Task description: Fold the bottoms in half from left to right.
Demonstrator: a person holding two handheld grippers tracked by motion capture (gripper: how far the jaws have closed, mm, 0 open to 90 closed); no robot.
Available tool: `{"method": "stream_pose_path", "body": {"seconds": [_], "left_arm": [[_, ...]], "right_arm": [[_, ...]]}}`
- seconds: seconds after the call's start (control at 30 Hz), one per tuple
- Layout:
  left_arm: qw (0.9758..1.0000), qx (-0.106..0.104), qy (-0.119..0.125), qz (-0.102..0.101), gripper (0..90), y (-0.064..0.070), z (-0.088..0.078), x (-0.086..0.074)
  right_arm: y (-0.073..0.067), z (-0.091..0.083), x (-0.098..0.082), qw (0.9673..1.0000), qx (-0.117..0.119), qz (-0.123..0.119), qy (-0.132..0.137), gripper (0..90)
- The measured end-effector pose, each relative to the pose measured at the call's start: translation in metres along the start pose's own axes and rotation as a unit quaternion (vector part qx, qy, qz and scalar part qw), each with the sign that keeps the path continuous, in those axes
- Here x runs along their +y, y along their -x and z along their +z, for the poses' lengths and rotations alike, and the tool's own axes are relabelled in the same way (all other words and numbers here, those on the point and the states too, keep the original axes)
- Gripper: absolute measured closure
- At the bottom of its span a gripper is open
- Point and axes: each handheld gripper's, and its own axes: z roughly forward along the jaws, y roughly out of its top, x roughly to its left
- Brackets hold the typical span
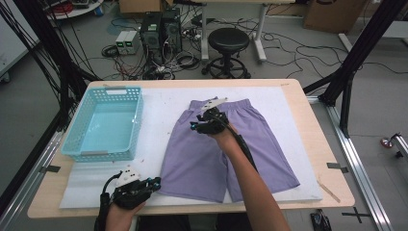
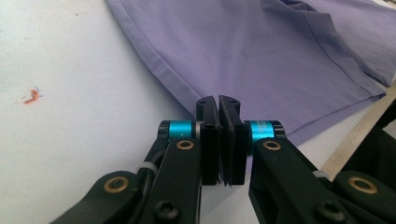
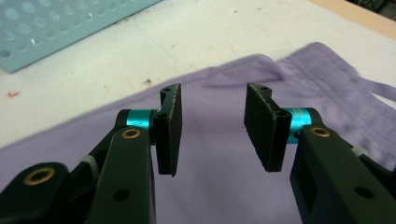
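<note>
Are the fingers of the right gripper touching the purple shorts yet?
Cannot tell. In the right gripper view the right gripper has its fingers parted over the purple shorts, with no cloth between them; whether the fingertips touch the fabric below is unclear.

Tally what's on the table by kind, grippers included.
Purple shorts: 1
Blue basket: 1
White mat: 1
Grippers: 2, the left gripper shut, the right gripper open over the shorts
Total: 5
</note>
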Motion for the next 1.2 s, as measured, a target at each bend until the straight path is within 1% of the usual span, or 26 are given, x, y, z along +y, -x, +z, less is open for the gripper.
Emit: {"method": "stream_pose_path", "body": {"seconds": [0.07,0.1,0.13,0.17,0.2,0.27,0.3,0.33,0.37,0.43,0.47,0.5,0.53,0.57,0.63,0.7,0.77,0.8,0.83,0.93,0.97,1.0,1.07,1.1,1.13,1.2], "left_arm": [[1.0,-0.002,0.003,-0.002,86.6,-0.001,0.0,0.0],[1.0,-0.003,0.005,-0.006,86.6,-0.001,0.0,0.0],[1.0,-0.004,0.006,-0.006,86.6,-0.001,0.0,0.001],[1.0,-0.004,0.007,-0.006,86.6,-0.001,0.0,0.001],[0.9999,-0.006,0.008,-0.006,86.6,-0.001,0.0,0.001],[0.9999,-0.007,0.007,-0.006,86.6,-0.001,0.001,0.001],[0.9999,-0.008,0.006,-0.005,86.6,0.0,0.001,0.001],[0.9999,-0.009,0.006,-0.005,86.6,0.0,0.002,0.001],[0.9999,-0.01,0.007,-0.005,86.6,-0.001,0.002,0.001],[0.9999,-0.011,0.008,-0.005,86.6,-0.001,0.003,0.002],[0.9999,-0.011,0.008,-0.005,86.6,-0.001,0.003,0.002],[0.9999,-0.011,0.008,-0.005,86.6,-0.001,0.003,0.002],[0.9999,-0.012,0.009,-0.005,86.6,-0.001,0.002,0.002],[0.9999,-0.013,0.009,-0.006,86.6,-0.001,0.002,0.002],[0.9998,-0.013,0.012,-0.006,86.6,-0.001,0.002,0.002],[0.9998,-0.014,0.013,-0.008,86.6,-0.001,0.001,0.002],[0.9997,-0.015,0.016,-0.011,86.6,-0.001,0.0,0.002],[0.9995,-0.015,0.025,-0.01,86.6,-0.001,-0.001,0.002],[0.9994,-0.015,0.028,-0.01,86.6,0.0,-0.002,0.003],[0.9994,-0.014,0.031,-0.01,86.7,0.0,-0.003,0.003],[0.9994,-0.015,0.031,-0.011,86.7,0.0,-0.003,0.003],[0.9994,-0.014,0.031,-0.011,86.7,0.0,-0.003,0.003],[0.9992,-0.013,0.035,-0.012,86.7,0.0,-0.003,0.003],[0.9991,-0.015,0.039,-0.013,86.8,0.0,-0.004,0.003],[0.9989,-0.016,0.042,-0.014,86.8,0.0,-0.004,0.003],[0.9983,-0.023,0.051,-0.017,86.8,0.001,-0.004,0.006]], "right_arm": [[-0.002,0.01,0.005,1.0,0.002,0.0,0.0,60.1],[-0.004,0.019,0.007,1.0,0.005,0.001,-0.006,60.8],[-0.004,0.019,0.007,1.0,0.005,0.001,-0.006,60.8],[-0.005,0.025,0.008,0.9999,0.007,0.004,-0.01,61.4],[-0.007,0.034,0.008,0.9998,0.009,0.001,-0.021,61.5],[-0.01,0.044,0.009,0.9995,0.011,0.001,-0.029,61.5],[-0.01,0.044,0.009,0.9995,0.011,0.001,-0.029,61.5],[-0.011,0.048,0.009,0.9994,0.012,0.003,-0.032,61.4],[-0.015,0.056,0.011,0.9993,0.015,0.0,-0.033,61.4],[-0.017,0.059,0.011,0.9993,0.018,0.002,-0.034,61.4],[-0.02,0.066,0.012,0.9989,0.023,0.0,-0.04,61.0],[-0.02,0.066,0.012,0.9989,0.023,0.0,-0.04,61.0],[-0.024,0.072,0.013,0.9986,0.026,-0.002,-0.045,60.2],[-0.024,0.072,0.013,0.9986,0.026,-0.002,-0.045,60.2],[-0.029,0.08,0.011,0.9982,0.027,-0.003,-0.054,59.9],[-0.031,0.082,0.01,0.9981,0.027,-0.001,-0.056,60.1],[-0.033,0.086,0.008,0.9981,0.023,-0.003,-0.057,64.6],[-0.032,0.086,0.008,0.9982,0.024,0.004,-0.054,66.3],[-0.032,0.086,0.007,0.9983,0.022,0.004,-0.054,68.6],[-0.034,0.086,0.007,0.9983,0.016,-0.003,-0.055,80.0],[-0.034,0.086,0.007,0.9983,0.016,-0.003,-0.055,80.0],[-0.036,0.086,0.008,0.9982,0.015,-0.012,-0.057,86.6],[-0.036,0.086,0.008,0.9982,0.015,-0.014,-0.056,87.7],[-0.035,0.085,0.008,0.9982,0.018,-0.006,-0.057,88.5],[-0.035,0.085,0.008,0.9982,0.018,-0.006,-0.057,88.5],[-0.034,0.08,0.009,0.9981,0.021,-0.005,-0.057,88.6]]}}
